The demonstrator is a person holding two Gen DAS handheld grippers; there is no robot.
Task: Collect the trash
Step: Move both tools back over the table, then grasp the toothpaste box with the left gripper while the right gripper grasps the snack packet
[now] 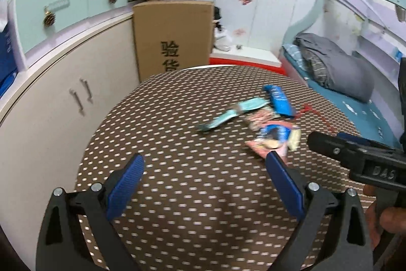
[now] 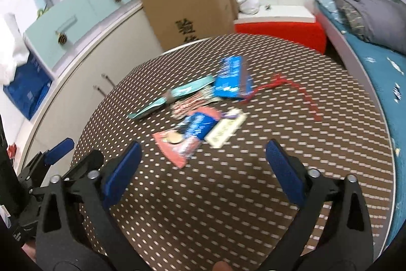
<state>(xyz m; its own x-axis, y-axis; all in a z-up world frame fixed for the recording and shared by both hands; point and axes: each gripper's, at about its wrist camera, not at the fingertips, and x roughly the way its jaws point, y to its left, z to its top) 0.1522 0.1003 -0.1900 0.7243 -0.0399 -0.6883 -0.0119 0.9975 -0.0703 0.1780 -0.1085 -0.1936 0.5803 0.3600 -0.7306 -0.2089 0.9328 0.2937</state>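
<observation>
A pile of wrappers lies on the brown dotted round table (image 1: 177,182) (image 2: 291,118). It holds a blue packet (image 1: 279,99) (image 2: 231,76), a teal strip wrapper (image 1: 228,114) (image 2: 175,95), a pink packet (image 1: 264,144) (image 2: 177,146), a white-green wrapper (image 2: 225,130) and a red string (image 1: 317,113) (image 2: 291,88). My left gripper (image 1: 205,164) is open and empty, low over the table, short and left of the pile. My right gripper (image 2: 203,154) is open and empty, just short of the pink packet; its body (image 1: 355,154) shows in the left wrist view.
A cardboard box (image 1: 172,37) (image 2: 187,9) stands behind the table beside a beige cabinet (image 1: 63,98) (image 2: 83,73). A red and white box (image 1: 248,59) (image 2: 279,27) sits on the floor. A bed with blue sheet and grey bedding (image 1: 335,67) (image 2: 368,14) is at right.
</observation>
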